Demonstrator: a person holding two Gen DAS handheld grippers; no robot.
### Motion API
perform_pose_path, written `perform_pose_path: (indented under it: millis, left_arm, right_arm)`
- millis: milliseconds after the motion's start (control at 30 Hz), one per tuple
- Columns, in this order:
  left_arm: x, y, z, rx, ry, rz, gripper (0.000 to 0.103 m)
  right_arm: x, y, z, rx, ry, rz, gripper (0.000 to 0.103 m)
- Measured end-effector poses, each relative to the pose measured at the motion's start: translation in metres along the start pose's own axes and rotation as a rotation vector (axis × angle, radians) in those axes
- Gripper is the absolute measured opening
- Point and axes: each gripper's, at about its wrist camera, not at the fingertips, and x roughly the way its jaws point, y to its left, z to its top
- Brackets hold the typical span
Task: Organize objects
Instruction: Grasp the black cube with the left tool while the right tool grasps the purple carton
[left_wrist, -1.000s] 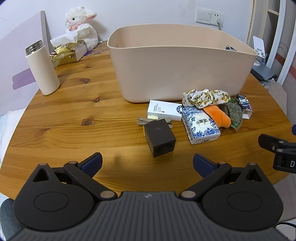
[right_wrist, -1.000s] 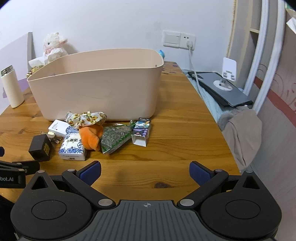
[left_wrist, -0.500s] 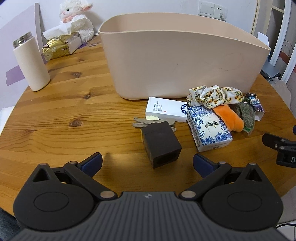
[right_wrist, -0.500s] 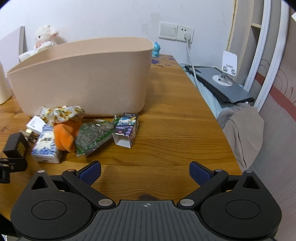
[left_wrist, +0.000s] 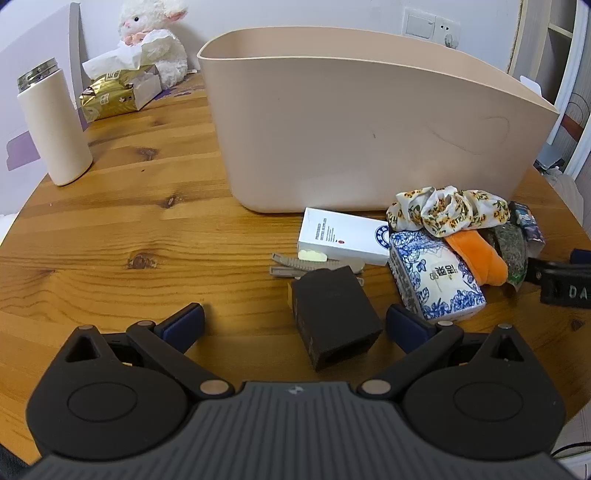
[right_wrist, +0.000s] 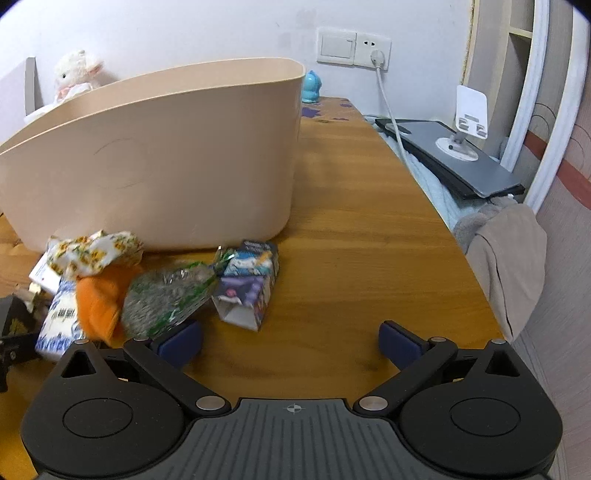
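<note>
A beige bin (left_wrist: 369, 122) stands on the round wooden table (left_wrist: 129, 229). In front of it lies a heap: a black box (left_wrist: 334, 317), a white carton (left_wrist: 343, 236), keys (left_wrist: 303, 264), a blue-patterned tissue pack (left_wrist: 436, 275), an orange plush (left_wrist: 476, 258), a floral scrunchie (left_wrist: 447, 210), a green packet (right_wrist: 166, 299) and a small purple carton (right_wrist: 251, 288). My left gripper (left_wrist: 295, 325) is open, with the black box between its fingers, untouched. My right gripper (right_wrist: 290, 341) is open just in front of the purple carton and green packet.
A cream tumbler (left_wrist: 53, 125), a gold tissue pack (left_wrist: 118, 92) and a white plush lamb (left_wrist: 155, 40) stand at the back left. A laptop (right_wrist: 454, 158) with a phone stand, a cable and a grey cloth (right_wrist: 506, 254) lie off the table's right edge.
Both grippers have moved forward and lower toward the heap. The black box now lies between the left fingers. The purple carton and green packet are much closer to the right fingers.
</note>
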Motion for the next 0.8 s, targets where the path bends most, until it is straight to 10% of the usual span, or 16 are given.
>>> perform_pose_path:
  millis: [233, 333, 567, 667, 800]
  left_arm:
    - [0.002, 0.001, 0.003, 0.009, 0.001, -0.010, 0.103]
    - [0.002, 0.002, 0.003, 0.002, 0.000, -0.008, 0.100]
    - [-0.006, 0.004, 0.004, 0.007, -0.028, -0.017, 0.056]
    - [-0.011, 0.003, 0.001, 0.021, -0.036, -0.039, 0.034]
    - [-0.015, 0.003, 0.000, 0.024, -0.024, -0.050, 0.034]
  right_arm:
    - [0.011, -0.003, 0.010, 0.013, -0.018, -0.012, 0.101]
    - [0.010, 0.000, 0.009, 0.010, -0.039, -0.001, 0.084]
    - [0.002, 0.012, 0.005, -0.038, -0.068, 0.036, 0.024]
    - [-0.001, 0.014, 0.003, -0.039, -0.063, 0.040, 0.021]
    - [-0.010, 0.012, -0.002, -0.019, -0.063, 0.043, 0.021]
